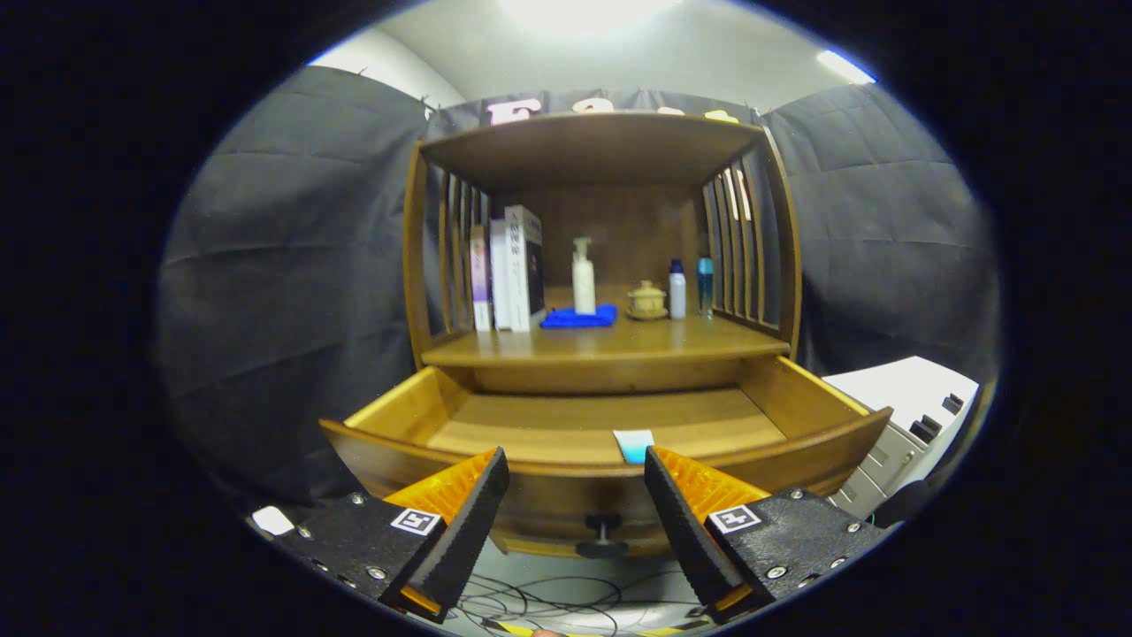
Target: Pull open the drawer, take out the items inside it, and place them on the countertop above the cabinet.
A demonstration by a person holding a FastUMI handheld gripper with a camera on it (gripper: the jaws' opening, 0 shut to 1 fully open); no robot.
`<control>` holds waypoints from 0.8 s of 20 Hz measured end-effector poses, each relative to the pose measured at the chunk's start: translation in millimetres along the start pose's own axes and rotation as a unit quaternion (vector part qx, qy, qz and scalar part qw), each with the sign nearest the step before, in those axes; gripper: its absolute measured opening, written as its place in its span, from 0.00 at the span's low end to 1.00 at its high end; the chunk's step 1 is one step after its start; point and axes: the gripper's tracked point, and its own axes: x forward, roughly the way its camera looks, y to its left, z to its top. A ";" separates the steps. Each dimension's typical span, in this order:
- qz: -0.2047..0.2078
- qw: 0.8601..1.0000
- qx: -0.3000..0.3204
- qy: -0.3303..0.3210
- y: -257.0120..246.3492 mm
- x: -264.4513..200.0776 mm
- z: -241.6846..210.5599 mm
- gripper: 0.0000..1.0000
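The wooden cabinet's drawer (566, 416) stands pulled out toward me, its curved front panel (796, 456) just beyond my fingertips. A small light-blue item (634, 445) lies on the drawer floor against the front panel, slightly right of centre. The drawer's dark knob (602, 535) shows low between my fingers. My gripper (577, 473) is open, with nothing between the fingers, hovering in front of and slightly above the drawer front. The countertop (610, 341) lies above the drawer.
On the countertop stand several books (513, 270), a white pump bottle (583, 279) on a blue cloth (579, 317), a small lidded pot (646, 301) and two small bottles (690, 287). A white device (911, 407) sits to the right. Cables (548, 597) lie on the floor below.
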 end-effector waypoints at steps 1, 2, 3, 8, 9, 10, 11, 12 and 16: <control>-0.005 1.000 -0.008 -0.003 -2.4 4.2 12.8 0.94; -0.013 1.000 -0.020 -0.002 -3.8 11.0 23.0 0.94; -0.024 0.999 -0.031 0.002 -8.0 19.3 32.6 0.94; -0.057 0.996 -0.006 0.062 -18.1 78.0 48.9 0.95; -0.065 0.995 0.002 0.080 -23.0 88.3 46.6 0.95; -0.077 0.992 0.002 0.101 -32.0 96.4 43.8 0.95; -0.098 0.987 0.001 0.127 -43.3 102.8 37.3 0.95; -0.118 0.981 0.000 0.154 -54.5 106.8 28.6 0.95; -0.144 0.957 0.065 0.242 -64.4 123.5 -15.4 0.95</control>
